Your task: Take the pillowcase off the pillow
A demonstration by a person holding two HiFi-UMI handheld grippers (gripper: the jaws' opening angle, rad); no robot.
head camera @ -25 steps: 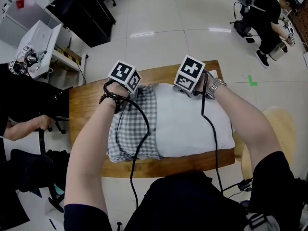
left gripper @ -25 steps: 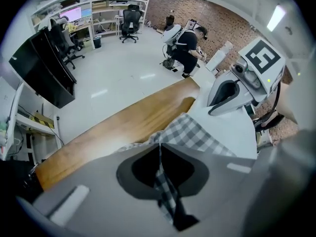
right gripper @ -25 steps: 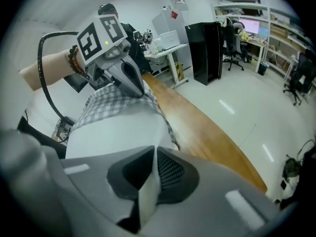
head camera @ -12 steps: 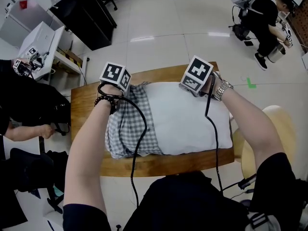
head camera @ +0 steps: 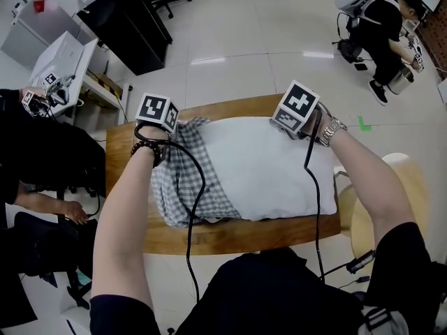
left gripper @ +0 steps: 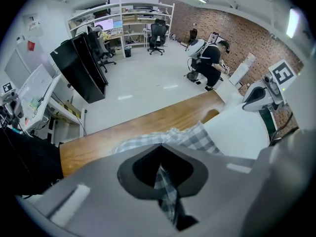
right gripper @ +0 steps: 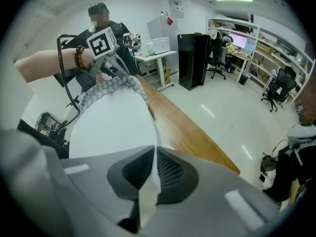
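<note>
**Two firm grips, roughly a third of the case left to pull**

Both tongs are clamped tight on cloth. The left tongs pinch a fold of the checked pillowcase at its far corner, and a strip of the check runs down between the closed jaws. The right tongs are closed on a pinch of white fabric at the opposite far corner of the pillow, which anchors it.

The pillow lies lengthwise across the wooden table. Most of it is already bare and white. The pillowcase is bunched and wrinkled over the left end only, with its open edge running slantwise across the pillow.

By my judgement the job is well past halfway. What remains is drawing the case leftward off that last end until it comes free, while the right side holds the pillow back.
</note>
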